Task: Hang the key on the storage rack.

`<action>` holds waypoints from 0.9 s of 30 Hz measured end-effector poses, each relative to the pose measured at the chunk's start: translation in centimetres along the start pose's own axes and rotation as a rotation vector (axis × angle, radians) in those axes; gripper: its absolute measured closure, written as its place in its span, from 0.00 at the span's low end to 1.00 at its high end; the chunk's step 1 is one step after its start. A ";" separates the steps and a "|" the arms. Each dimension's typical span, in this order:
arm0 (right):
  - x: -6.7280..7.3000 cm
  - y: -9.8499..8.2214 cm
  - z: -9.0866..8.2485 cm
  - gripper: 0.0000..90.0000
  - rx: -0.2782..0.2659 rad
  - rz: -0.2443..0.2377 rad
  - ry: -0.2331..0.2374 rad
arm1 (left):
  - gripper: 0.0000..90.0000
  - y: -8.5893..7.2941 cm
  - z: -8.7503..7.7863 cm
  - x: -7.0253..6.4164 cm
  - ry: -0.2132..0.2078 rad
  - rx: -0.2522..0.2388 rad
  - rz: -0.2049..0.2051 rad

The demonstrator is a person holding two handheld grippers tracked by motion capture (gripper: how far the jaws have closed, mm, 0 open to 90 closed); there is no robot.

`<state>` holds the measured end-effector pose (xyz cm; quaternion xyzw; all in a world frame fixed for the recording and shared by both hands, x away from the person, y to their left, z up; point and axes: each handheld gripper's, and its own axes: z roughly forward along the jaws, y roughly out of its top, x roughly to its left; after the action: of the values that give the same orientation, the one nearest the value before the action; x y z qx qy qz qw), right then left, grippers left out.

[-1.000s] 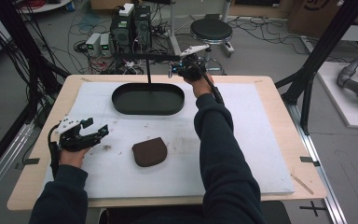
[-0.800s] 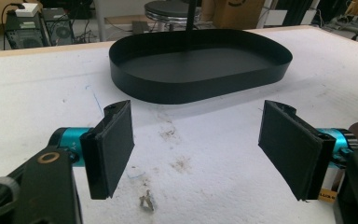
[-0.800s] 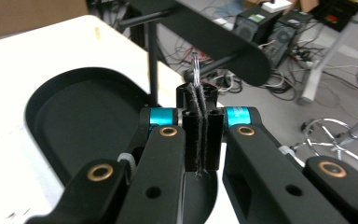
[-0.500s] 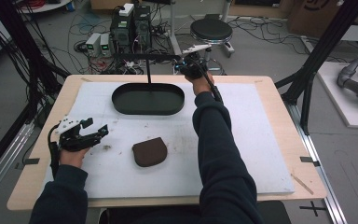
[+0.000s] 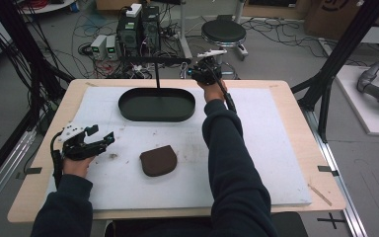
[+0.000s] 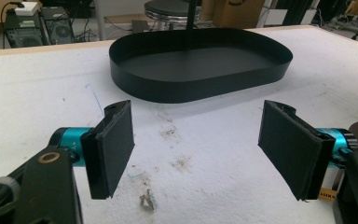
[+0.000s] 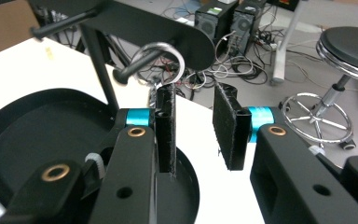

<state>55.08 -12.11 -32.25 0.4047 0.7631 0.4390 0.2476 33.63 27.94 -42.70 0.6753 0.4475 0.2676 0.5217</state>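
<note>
I see a wood table [image 5: 296,94] w/ a big white mat [image 5: 271,148] on top, covering most of it; the mat has small dirty spots and crumbs near the middle. On the mat, at the far side, sits a black oval tray [image 5: 128,109] w/ a thin black stand [image 5: 156,74] going up from its back edge. A brown pouch [image 5: 158,160] lies flat on the mat nearer to me, well apart from the tray, and a thin stick [image 5: 320,194] lies on the bare wood at the right front corner.
</note>
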 end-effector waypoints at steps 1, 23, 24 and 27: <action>-0.4 -0.5 -1.0 0.75 0.001 -0.029 0.004 | 0.29 0.0 0.0 0.0 -0.002 0.000 -0.002; -5.7 -13.5 -16.6 0.24 0.044 -0.148 0.034 | 0.20 0.4 0.4 -1.4 -0.108 -0.030 0.005; -5.7 -14.7 -16.9 0.24 0.038 -0.133 0.026 | 0.20 0.4 0.3 -1.4 -0.109 -0.032 0.008; -5.8 -15.4 -17.0 0.24 0.037 -0.120 0.021 | 0.20 0.5 0.2 -1.6 -0.107 -0.038 0.007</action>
<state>39.64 -29.32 -37.18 0.3581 0.7964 0.4136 0.2578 33.22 26.42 -42.07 0.6803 0.4113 0.2412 0.5566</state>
